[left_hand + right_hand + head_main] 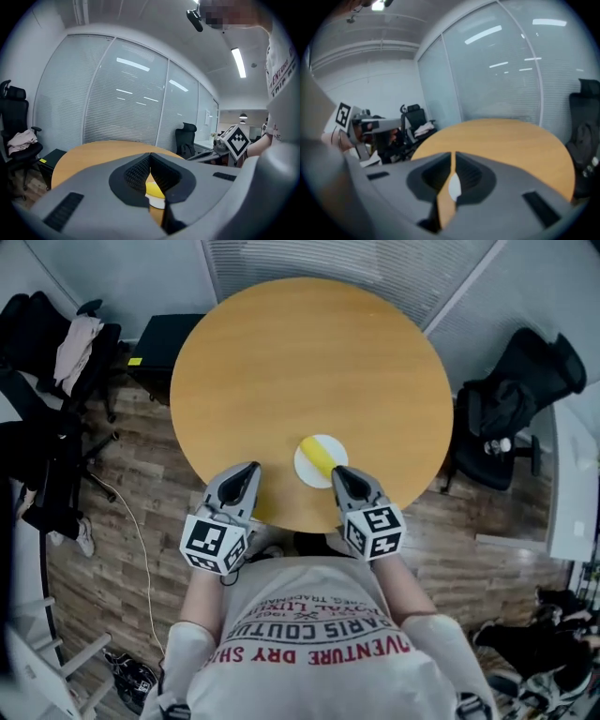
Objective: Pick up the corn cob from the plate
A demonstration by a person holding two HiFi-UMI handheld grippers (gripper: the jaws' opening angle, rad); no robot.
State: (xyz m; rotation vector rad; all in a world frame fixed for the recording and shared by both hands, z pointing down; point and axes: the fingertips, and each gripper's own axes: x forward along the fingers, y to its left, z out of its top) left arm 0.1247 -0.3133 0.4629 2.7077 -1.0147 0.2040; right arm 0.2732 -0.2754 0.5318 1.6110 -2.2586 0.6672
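Approach stage: both grippers empty, corn cob not yet grasped.

The corn cob (322, 458) lay diagonally across the small white plate (306, 469), which stood on the round wooden tabletop (309, 362) close to its near edge. The left gripper (251, 470) was positioned at that edge, just left of the plate, with its jaws pressed together at the tips and nothing between them. The right gripper (339, 472) was positioned just right of the plate, tips near its rim, with its jaws likewise pressed together and empty. Neither gripper touched the cob or the plate. No part of the pick was complete. By judgement, the remaining steps were to spread one gripper's jaws, bring them over the cob, clamp across its width and lift it clear of the plate.
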